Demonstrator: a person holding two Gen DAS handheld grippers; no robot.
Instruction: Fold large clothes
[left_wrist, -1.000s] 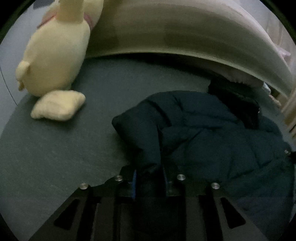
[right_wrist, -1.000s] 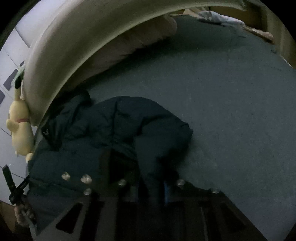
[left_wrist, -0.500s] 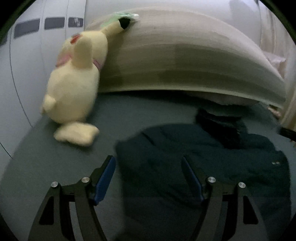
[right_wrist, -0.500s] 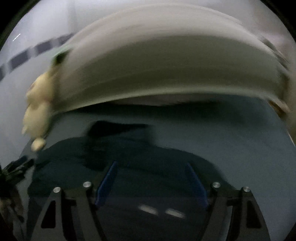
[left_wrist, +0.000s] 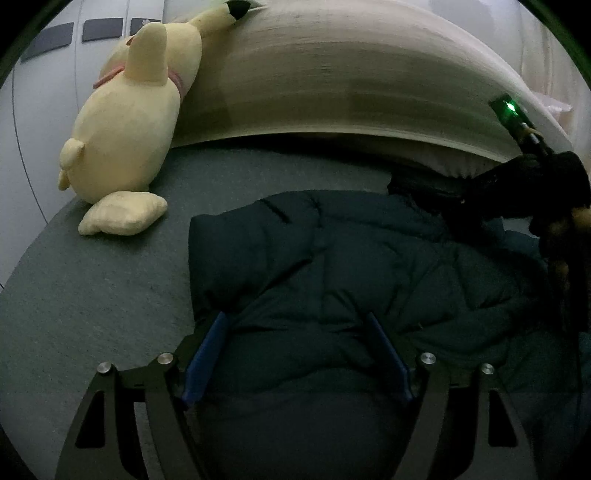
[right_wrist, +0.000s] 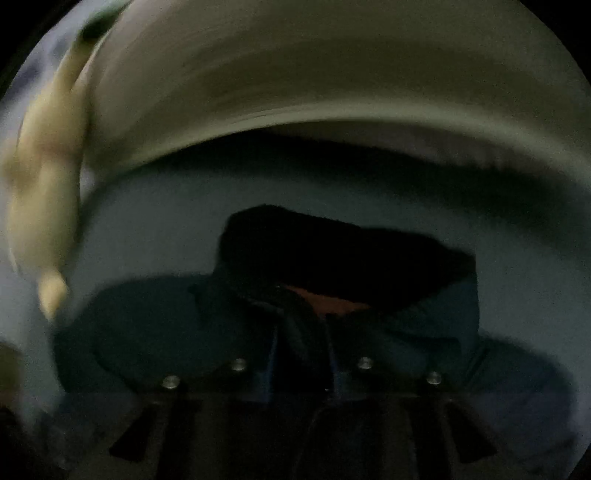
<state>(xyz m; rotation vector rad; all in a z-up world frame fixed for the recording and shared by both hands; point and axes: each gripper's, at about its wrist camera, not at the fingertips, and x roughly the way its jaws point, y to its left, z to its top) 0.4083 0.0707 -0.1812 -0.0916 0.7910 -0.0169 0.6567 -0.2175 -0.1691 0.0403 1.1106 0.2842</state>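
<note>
Since a second ago both hands let go; my right gripper (right_wrist: 301, 354) is closing near the jacket (left_wrist: 351, 266) collar at 12 o'clock — fabric between its fingers. My left gripper (left_wrist: 295, 354) spreads wide, empty, over the hem. Pinch both layers — then lift evenly.

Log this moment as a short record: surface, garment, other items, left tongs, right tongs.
surface: grey-green bed cover, headboard behind
garment: dark puffer jacket lying spread, sleeve folded across the body, dark collar toward the headboard
other items: yellow plush toy leaning on the headboard, apart from the jacket
left tongs: opening, blue pads wide apart over the jacket's near edge, nothing pinched
right tongs: closing on jacket fabric just below the collar; view blurred
</note>
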